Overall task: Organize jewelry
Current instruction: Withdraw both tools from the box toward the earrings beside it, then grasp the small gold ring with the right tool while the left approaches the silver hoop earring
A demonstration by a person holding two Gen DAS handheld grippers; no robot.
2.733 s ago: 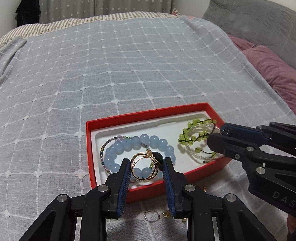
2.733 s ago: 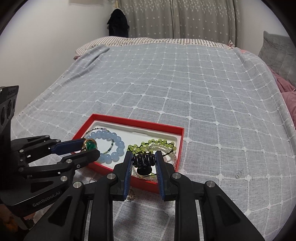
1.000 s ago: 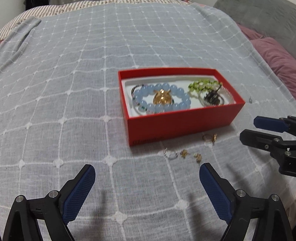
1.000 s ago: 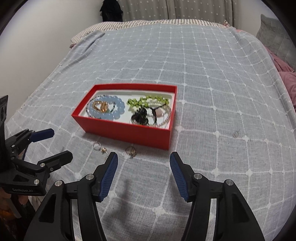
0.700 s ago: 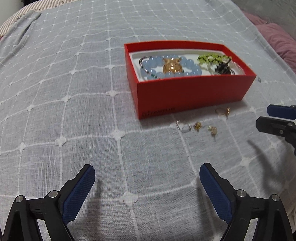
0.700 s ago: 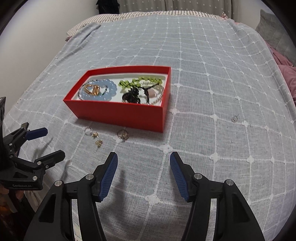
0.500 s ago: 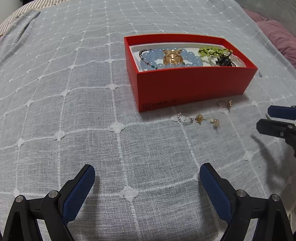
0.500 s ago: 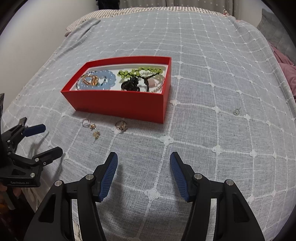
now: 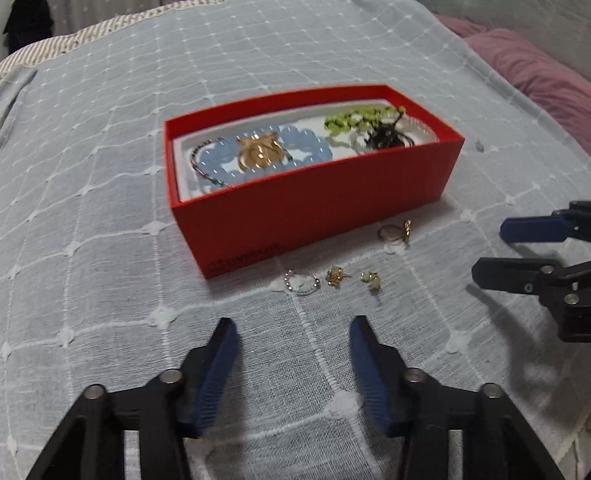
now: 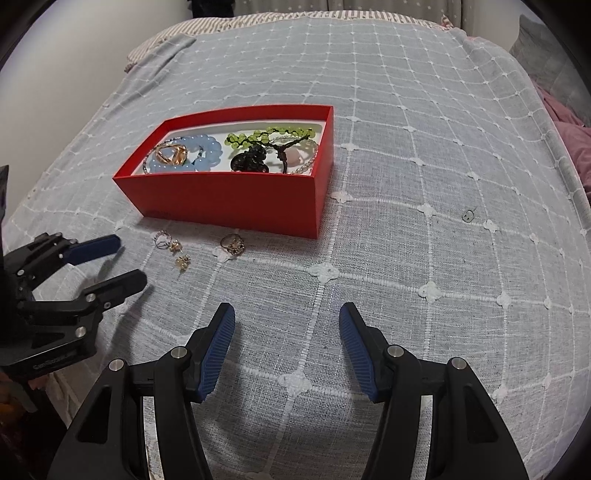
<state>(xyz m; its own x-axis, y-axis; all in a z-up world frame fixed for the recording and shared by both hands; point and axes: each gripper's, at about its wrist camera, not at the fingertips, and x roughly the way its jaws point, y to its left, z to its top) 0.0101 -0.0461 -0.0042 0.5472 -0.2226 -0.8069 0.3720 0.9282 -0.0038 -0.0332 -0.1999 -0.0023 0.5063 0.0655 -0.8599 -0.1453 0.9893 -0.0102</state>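
A red box [image 9: 332,206] [image 10: 236,206] on the bed holds a blue bead bracelet [image 9: 295,136], a gold ring piece [image 9: 258,153], a green bead bracelet [image 10: 273,134] and a black hair clip [image 10: 251,158]. Loose on the cover in front of it lie a silver beaded ring [image 9: 301,282] [image 10: 161,236], two gold earrings [image 9: 335,275] [image 9: 371,278] and a gold ring [image 9: 395,232] [image 10: 232,243]. My left gripper [image 9: 291,328] [image 10: 125,258] hovers just short of the silver ring, its jaws closing with nothing between them. My right gripper [image 10: 286,314] [image 9: 491,251] stands open and empty.
The grey checked bed cover [image 10: 406,184] runs wide beyond the box. A small metal piece [image 10: 468,215] lies alone to the right. Pink bedding [image 9: 546,74] sits at the right edge, a striped pillow [image 10: 258,18] at the far end.
The left gripper has dropped its gold ring piece into the box, drawn back and sunk toward the loose pieces, and its jaws have narrowed. The right gripper released the hair clip into the box and backed off.
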